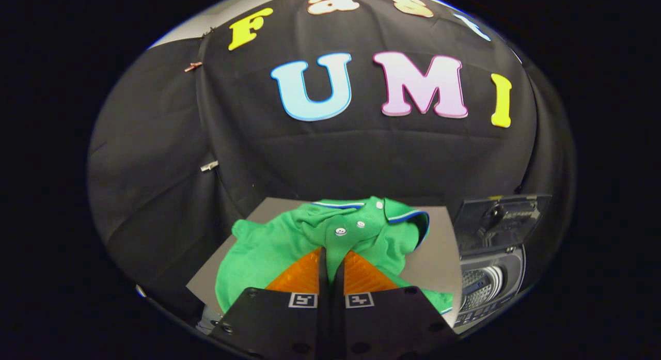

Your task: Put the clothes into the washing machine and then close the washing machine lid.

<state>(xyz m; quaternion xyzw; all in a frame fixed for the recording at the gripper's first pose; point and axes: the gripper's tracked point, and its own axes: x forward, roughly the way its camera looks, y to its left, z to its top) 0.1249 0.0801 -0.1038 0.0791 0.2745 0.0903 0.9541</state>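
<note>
A green polo shirt [268, 246] with white buttons and a blue-and-white trimmed collar lies crumpled on a grey board [434, 246]. My gripper [333, 256] is shut on a fold of the shirt near its button placket, the cloth pinched between both fingers. To the right of the board stands a small top-loading washing machine [490, 282] with its lid [498, 220] raised upright and the drum opening showing below it.
The black cloth wall rises right behind the board and the washer. Small metal clips hold the cloth at the left. The board's left corner and front edge fall off to dark floor.
</note>
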